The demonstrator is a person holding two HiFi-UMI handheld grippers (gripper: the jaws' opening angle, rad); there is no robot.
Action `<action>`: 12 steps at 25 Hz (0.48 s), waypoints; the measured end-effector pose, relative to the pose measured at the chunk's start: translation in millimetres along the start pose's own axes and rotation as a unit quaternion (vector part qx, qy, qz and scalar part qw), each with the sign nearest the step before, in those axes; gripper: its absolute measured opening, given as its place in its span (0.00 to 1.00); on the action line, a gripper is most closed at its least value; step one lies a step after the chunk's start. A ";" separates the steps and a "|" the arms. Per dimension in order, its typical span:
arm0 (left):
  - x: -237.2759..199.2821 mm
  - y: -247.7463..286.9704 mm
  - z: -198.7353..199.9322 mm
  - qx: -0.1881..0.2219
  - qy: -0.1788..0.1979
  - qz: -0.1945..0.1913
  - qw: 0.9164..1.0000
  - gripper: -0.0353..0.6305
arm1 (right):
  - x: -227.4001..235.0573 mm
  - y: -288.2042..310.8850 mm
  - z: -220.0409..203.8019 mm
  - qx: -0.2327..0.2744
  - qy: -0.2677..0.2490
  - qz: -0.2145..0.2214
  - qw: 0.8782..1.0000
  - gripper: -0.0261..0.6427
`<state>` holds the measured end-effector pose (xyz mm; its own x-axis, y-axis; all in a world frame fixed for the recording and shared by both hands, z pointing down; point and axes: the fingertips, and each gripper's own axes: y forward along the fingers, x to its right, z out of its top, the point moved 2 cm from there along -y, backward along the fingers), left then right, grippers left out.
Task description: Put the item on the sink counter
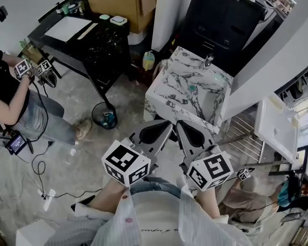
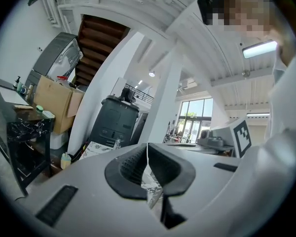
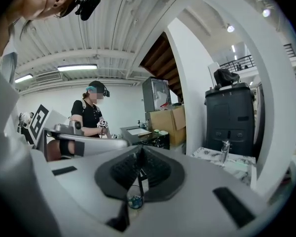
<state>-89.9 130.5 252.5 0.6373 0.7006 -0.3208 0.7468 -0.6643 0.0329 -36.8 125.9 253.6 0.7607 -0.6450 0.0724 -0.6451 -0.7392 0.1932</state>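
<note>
Tools held side by side just in front of the wearer's chest, tips converging and aimed forward. Left tool: jaws pressed together, only a hairline slit, nothing between the pads. Right tool: likewise closed tight and empty. The bluish speck below its pads in the right gripper view reads as background seen through the gap, not a held thing.

Next out: sink counter, marble-patterned, straight ahead of and below both tips, its near corner almost under them in the head view. Faucet at its far edge. Small teal thing lies on the top in front of the faucet, a little right of the tools' line, so nearer the right tool. Too small to name or to give a long axis.

Beyond the counter's left corner, on the floor just beside it: yellow-green bottle, upright, ahead and left, nearer the left tool.

Judgement: cannot tell which is the item. If it is the teal thing, placement looks done. If it is the bottle, pick-up is not begun. The reach would then go forward, down and left past the counter's corner, and the left tool would close across the upright body.

Farthest: black cabinet, cardboard box.
</note>
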 end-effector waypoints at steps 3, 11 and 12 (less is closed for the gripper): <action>-0.4 -0.5 -1.7 -0.001 0.002 0.003 1.000 0.09 | -2.2 -0.3 -2.0 -0.004 -0.003 -0.002 1.000 0.05; 4.2 -4.9 -11.0 -0.010 0.000 0.002 1.000 0.09 | -4.3 -4.3 -9.1 -0.008 0.015 -0.002 1.000 0.05; 4.4 -4.6 -11.7 -0.011 0.000 0.002 1.000 0.09 | -3.6 -4.3 -9.5 -0.009 0.016 -0.003 1.000 0.05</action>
<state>-88.3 139.7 262.1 0.6399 0.6984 -0.3206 0.7487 -0.6606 0.0554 -36.1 133.2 261.8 0.7668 -0.6335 0.1030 -0.6392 -0.7392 0.2120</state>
